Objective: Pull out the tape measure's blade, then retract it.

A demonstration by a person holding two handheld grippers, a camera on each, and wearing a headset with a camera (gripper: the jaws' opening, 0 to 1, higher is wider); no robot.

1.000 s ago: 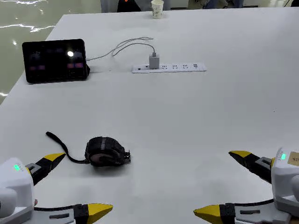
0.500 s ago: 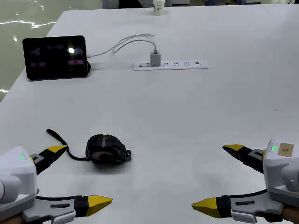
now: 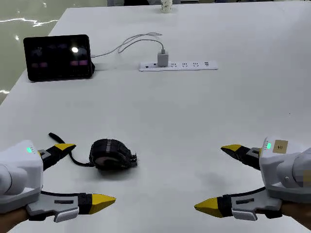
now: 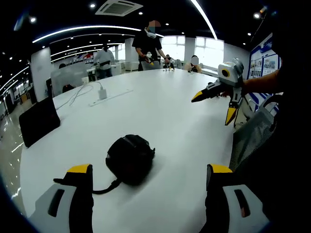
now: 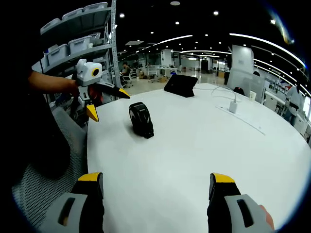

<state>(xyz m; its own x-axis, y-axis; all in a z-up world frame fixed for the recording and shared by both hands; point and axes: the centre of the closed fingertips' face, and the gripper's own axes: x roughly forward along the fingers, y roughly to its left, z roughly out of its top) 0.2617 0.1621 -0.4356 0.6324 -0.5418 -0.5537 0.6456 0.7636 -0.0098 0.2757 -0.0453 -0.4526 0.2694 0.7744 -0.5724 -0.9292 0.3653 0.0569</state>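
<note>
- Head view: the tape measure (image 3: 111, 155) lies on its side on the white surface (image 3: 194, 111), its blade not drawn out and its black strap (image 3: 59, 141) trailing to the left. Over the last second both claws have crept forward and inward. The left claw (image 3: 91, 172) spreads wide, its upper tip now just beside the strap. The right claw (image 3: 210, 177) is equally wide and well apart from the case. Neither touches anything, so I judge the task is still in the approach, with no pull started.
- Left gripper view: the tape measure (image 4: 130, 158) sits near and almost centred between the two yellow-tipped jaws, which stand far apart. That suggests this claw is lining up to take the case. The right claw (image 4: 211, 110) hangs spread over the far edge.
- Right gripper view: its jaws stand wide with bare surface between them. The tape measure (image 5: 141, 119) is farther off to the left, with the left claw (image 5: 111, 107) just behind it.
</note>
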